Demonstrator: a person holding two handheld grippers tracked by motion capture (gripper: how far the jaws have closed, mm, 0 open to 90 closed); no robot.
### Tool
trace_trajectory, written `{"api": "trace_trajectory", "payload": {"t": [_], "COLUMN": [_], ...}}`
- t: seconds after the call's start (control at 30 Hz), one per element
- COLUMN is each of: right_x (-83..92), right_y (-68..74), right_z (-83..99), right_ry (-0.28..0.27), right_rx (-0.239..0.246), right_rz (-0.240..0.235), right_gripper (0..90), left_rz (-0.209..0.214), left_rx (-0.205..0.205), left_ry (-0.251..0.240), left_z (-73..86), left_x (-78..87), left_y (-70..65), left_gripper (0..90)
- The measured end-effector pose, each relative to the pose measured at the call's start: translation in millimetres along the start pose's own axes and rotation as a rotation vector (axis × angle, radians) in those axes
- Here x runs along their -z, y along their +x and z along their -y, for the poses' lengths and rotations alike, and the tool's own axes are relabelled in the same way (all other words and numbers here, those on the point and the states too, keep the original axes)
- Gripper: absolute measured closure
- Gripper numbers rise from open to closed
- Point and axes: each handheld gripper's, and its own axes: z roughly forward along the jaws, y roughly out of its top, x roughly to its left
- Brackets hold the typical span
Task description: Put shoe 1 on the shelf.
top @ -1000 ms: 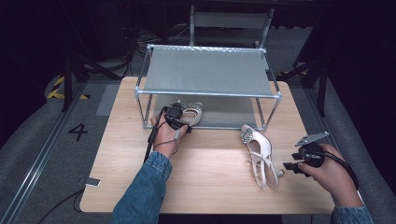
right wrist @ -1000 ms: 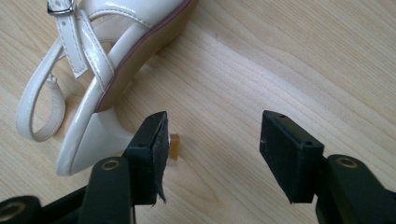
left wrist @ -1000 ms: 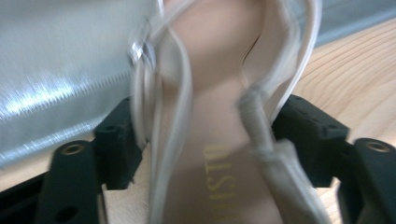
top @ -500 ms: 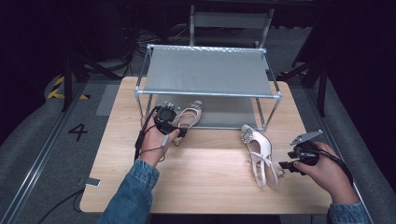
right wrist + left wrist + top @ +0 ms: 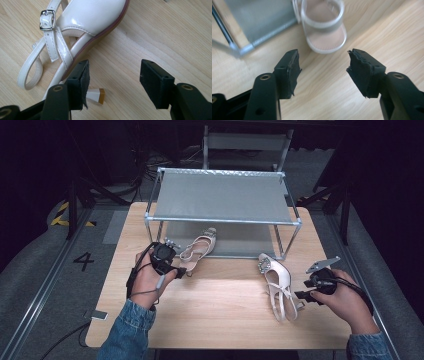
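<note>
Two cream strappy heeled sandals. One sandal (image 5: 200, 247) lies at the front of the rack's lower shelf (image 5: 240, 240), its heel end (image 5: 324, 32) just ahead of my left gripper (image 5: 180, 269) (image 5: 324, 66). That gripper's jaws have just been closing, stand open, and have only bare wood between them. The other sandal (image 5: 277, 282) (image 5: 92, 17) lies on its side on the table at the right. My right gripper (image 5: 299, 299) (image 5: 113, 75) is open beside its strap end, with the left pad by the thin heel (image 5: 96, 95) and not pressing it.
A metal two-shelf rack (image 5: 225, 197) stands at the back of the wooden table (image 5: 220, 320); its front posts and rail sit close to the left gripper. A small card (image 5: 99, 315) lies at the table's left front edge. A chair (image 5: 247, 142) stands behind the rack.
My left hand has drawn back to the left, away from the sandal at the shelf, and its jaws are narrower. The sandal stays put. The right hand has not moved.
</note>
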Motion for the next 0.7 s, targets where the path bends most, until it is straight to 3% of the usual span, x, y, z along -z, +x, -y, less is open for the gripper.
{"api": "trace_trajectory", "payload": {"t": [0.1,0.17,0.37,0.47,0.7], "right_x": [-0.6,-0.7,-1.6,-1.5,-1.1], "right_y": [-0.8,-1.5,-1.9,-3.3,-3.3], "right_z": [-0.2,0.1,1.9,4.5,8.9], "right_ry": [-0.001,0.0,0.0,0.002,0.008], "right_rx": [0.0,-0.002,-0.014,-0.016,-0.033], "right_rz": [-0.003,-0.003,-0.008,-0.006,-0.008], "right_gripper": [42.2,42.2,42.1,42.1,42.1], "left_rz": [0.029,0.055,0.077,0.097,0.122], "left_rx": [-0.01,0.004,-0.011,-0.015,-0.048], "left_ry": [0.035,0.057,0.092,0.095,0.036], "left_z": [3.3,5.8,6.1,4.7,2.0], "left_x": [-5.8,-15.8,-30.5,-39.1,-59.0], "left_y": [4.5,9.2,11.3,9.9,7.4], "left_gripper": [52.6,59.5,59.1,54.4,54.9]}}
